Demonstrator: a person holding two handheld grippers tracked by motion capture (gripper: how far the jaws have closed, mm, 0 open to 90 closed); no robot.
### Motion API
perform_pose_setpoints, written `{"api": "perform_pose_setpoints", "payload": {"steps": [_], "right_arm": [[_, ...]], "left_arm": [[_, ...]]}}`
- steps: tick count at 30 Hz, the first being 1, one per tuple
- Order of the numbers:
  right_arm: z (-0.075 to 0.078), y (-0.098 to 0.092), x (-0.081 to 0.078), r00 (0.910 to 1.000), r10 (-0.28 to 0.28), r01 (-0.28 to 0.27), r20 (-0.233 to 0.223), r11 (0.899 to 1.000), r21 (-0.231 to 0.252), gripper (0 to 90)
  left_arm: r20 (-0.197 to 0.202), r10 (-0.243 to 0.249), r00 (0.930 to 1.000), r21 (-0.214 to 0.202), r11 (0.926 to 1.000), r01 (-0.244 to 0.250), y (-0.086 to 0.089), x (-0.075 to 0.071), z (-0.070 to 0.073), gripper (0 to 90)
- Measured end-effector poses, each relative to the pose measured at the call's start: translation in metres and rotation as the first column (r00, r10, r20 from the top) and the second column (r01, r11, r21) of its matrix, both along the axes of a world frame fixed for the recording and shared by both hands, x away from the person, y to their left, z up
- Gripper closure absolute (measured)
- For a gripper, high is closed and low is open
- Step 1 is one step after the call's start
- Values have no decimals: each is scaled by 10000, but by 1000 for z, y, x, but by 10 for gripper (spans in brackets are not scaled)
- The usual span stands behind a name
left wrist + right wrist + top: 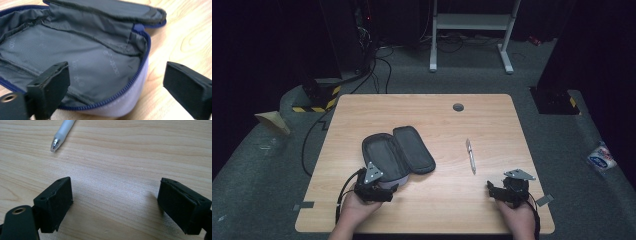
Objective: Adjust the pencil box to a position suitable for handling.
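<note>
An unzipped pencil case (pixel 396 154) lies open on the wooden table (pixel 437 120), grey lining up, blue zip around its rim. My left gripper (pixel 377 186) is open at the case's near end; in the left gripper view its jaws straddle the case's lower rim (pixel 120 97), one over the lining, one over the wood. A white pen (pixel 470 156) lies right of the case. My right gripper (pixel 504 189) is open over bare wood just short of the pen; the pen's silver tip (pixel 55 143) shows beyond its left jaw.
A grey grommet hole (pixel 458 107) sits near the table's far edge. Beyond the table stand a white desk frame (pixel 472 30) and dark equipment with cables (pixel 362 50). A packet (pixel 601 157) lies on the floor at right.
</note>
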State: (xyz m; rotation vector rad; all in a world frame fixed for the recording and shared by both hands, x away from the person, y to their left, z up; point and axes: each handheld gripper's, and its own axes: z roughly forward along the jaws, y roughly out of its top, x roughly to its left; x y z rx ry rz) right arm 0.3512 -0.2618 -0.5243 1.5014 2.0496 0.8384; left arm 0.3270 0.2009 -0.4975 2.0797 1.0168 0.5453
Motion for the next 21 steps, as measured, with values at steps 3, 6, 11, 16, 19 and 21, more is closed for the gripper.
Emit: {"api": "perform_pose_setpoints", "payload": {"steps": [3, 6, 11, 16, 19, 21], "right_arm": [[0, 0, 0, 10000, -2, 2, -3, 10000, 7, 125], [0, 0, -1, 10000, -31, 31, 8, 10000, -5, 129], [0, 0, -1, 10000, -51, 51, -1, 10000, 11, 129], [0, 0, -1, 10000, -70, 70, 5, 10000, 26, 133], [0, 0, -2, 10000, -32, 32, 7, 10000, 15, 135], [0, 0, -2, 10000, -26, 26, -14, 10000, 5, 135]], "left_arm": [[-126, -262, 9996, -330, 9991, 258, 7, -2, 0, 262], [-252, -491, 9985, -518, 9975, 477, 13, -3, -1, 474], [-192, -745, 9970, -594, 9955, 732, 11, -2, -4, 631], [-42, -962, 9954, -570, 9938, 958, -2, -5, -4, 729], [30, -1088, 9941, -456, 9930, 1088, -9, -6, -4, 773], [102, -1146, 9934, -307, 9929, 1149, -17, -7, -4, 803]]}}
